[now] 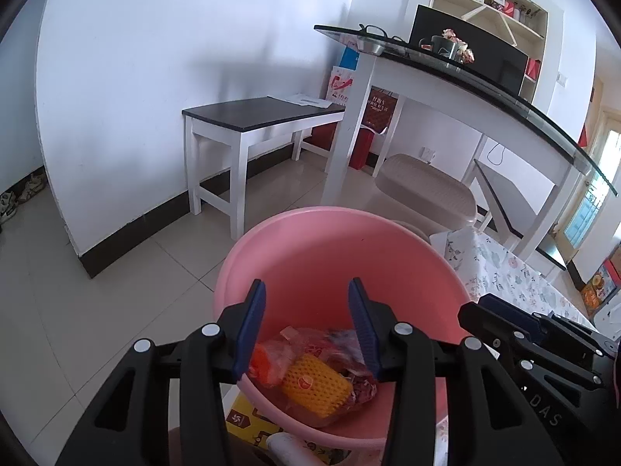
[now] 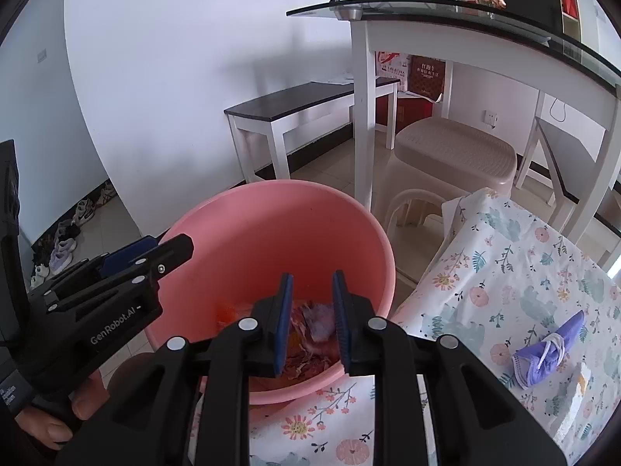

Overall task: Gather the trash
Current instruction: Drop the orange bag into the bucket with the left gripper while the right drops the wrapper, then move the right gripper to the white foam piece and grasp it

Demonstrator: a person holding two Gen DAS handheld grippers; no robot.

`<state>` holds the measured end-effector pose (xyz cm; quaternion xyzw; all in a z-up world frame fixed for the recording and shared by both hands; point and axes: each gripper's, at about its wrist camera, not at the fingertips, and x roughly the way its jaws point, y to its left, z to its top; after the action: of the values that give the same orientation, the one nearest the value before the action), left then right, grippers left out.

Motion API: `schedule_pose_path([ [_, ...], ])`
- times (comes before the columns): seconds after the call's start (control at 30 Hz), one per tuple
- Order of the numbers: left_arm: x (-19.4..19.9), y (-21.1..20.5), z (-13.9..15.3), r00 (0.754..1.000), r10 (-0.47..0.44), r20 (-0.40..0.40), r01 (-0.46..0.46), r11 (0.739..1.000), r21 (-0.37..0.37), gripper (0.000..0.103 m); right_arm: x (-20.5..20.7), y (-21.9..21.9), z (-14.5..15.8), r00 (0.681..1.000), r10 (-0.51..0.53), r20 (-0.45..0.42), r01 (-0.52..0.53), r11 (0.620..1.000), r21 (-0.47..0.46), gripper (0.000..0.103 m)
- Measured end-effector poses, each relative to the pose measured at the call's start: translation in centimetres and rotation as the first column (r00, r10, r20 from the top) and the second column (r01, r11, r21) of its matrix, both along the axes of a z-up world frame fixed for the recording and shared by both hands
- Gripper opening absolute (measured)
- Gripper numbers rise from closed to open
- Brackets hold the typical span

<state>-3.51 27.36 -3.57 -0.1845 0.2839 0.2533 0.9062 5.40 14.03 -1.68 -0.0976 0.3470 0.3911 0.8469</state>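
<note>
A pink plastic basin stands beside the floral-cloth table. Trash lies in its bottom: a yellow foam fruit net, an orange scrap and crumpled clear and reddish wrappers. My left gripper hangs over the basin, open, nothing between its blue pads. My right gripper also hovers over the basin, its jaws apart with nothing pressed between them. Each gripper shows from the side in the other's view, the right gripper and the left gripper. A purple face mask lies on the table.
The floral tablecloth covers the table at right. A beige plastic stool stands behind the basin, with a white glass-topped desk and a dark-topped bench further back. Shoes line the wall at left. A yellow box lies under the basin.
</note>
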Motion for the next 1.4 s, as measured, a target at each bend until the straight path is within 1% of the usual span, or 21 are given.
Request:
schedule_pose_path([
  [0.23,-0.4,-1.1,0.8,0.999,-0.032,0.018,0.032,0.999,0.006,0.043,-0.4,-1.8,0.4,0.999,-0.037,-0.003,0.037,0.999,0.008,0.021],
  [0.4,-0.3,-2.5,1.4,0.997,-0.079,0.02,0.078,0.997,0.022,0.043,-0.4,-4.0,0.6,0.996,-0.083,-0.017,0.083,0.996,0.013,0.021],
  [0.5,-0.2,-3.6,1.7,0.994,-0.111,0.022,0.111,0.993,0.028,0.043,-0.3,-5.8,0.5,0.992,-0.126,-0.013,0.126,0.992,0.001,0.021],
  [0.67,0.5,-5.2,1.9,0.987,-0.159,0.013,0.158,0.987,0.033,0.043,0.0,-8.6,0.1,0.981,-0.189,-0.043,0.189,0.982,-0.01,0.021],
  [0.77,1.0,-6.1,1.9,0.982,-0.19,0.005,0.189,0.981,0.037,0.043,0.2,-10.8,-0.4,0.969,-0.242,-0.052,0.241,0.97,-0.025,0.021],
  [0.83,1.4,-6.7,1.9,0.978,-0.209,-0.004,0.209,0.977,0.045,0.044,0.4,-12.3,-0.7,0.958,-0.279,-0.06,0.277,0.96,-0.034,0.021],
  [0.93,1.8,-7.6,1.8,0.972,-0.237,-0.011,0.237,0.97,0.048,0.048,0.8,-14.8,-1.2,0.938,-0.342,-0.057,0.339,0.939,-0.05,0.021],
  [1.0,2.1,-8.2,1.7,0.966,-0.259,-0.018,0.259,0.964,0.052,0.048,1.3,-16.4,-1.6,0.922,-0.38,-0.068,0.377,0.925,-0.055,0.021],
  [1.13,2.7,-9.0,1.6,0.957,-0.288,-0.02,0.288,0.956,0.052,0.048,2.3,-19.6,-2.1,0.878,-0.465,-0.11,0.463,0.885,-0.051,0.021],
  [1.17,2.8,-9.3,1.6,0.955,-0.297,-0.018,0.298,0.953,0.052,0.048,2.5,-20.5,-2.2,0.864,-0.49,-0.115,0.488,0.871,-0.051,0.022],
  [1.27,2.9,-9.9,1.6,0.947,-0.322,-0.016,0.322,0.945,0.053,0.048,3.0,-22.0,-2.5,0.833,-0.539,-0.123,0.536,0.842,-0.058,0.026],
  [1.3,3.0,-10.0,1.5,0.944,-0.33,-0.017,0.33,0.942,0.052,0.048,3.2,-22.2,-2.7,0.826,-0.548,-0.129,0.545,0.836,-0.061,0.027],
  [1.37,3.1,-10.3,1.4,0.938,-0.345,-0.022,0.346,0.937,0.05,0.048,3.5,-22.6,-3.4,0.817,-0.557,-0.149,0.553,0.83,-0.071,0.035],
  [1.4,3.2,-10.5,1.3,0.935,-0.353,-0.025,0.354,0.934,0.049,0.048,3.6,-22.6,-3.7,0.815,-0.558,-0.157,0.553,0.829,-0.076,0.035],
])
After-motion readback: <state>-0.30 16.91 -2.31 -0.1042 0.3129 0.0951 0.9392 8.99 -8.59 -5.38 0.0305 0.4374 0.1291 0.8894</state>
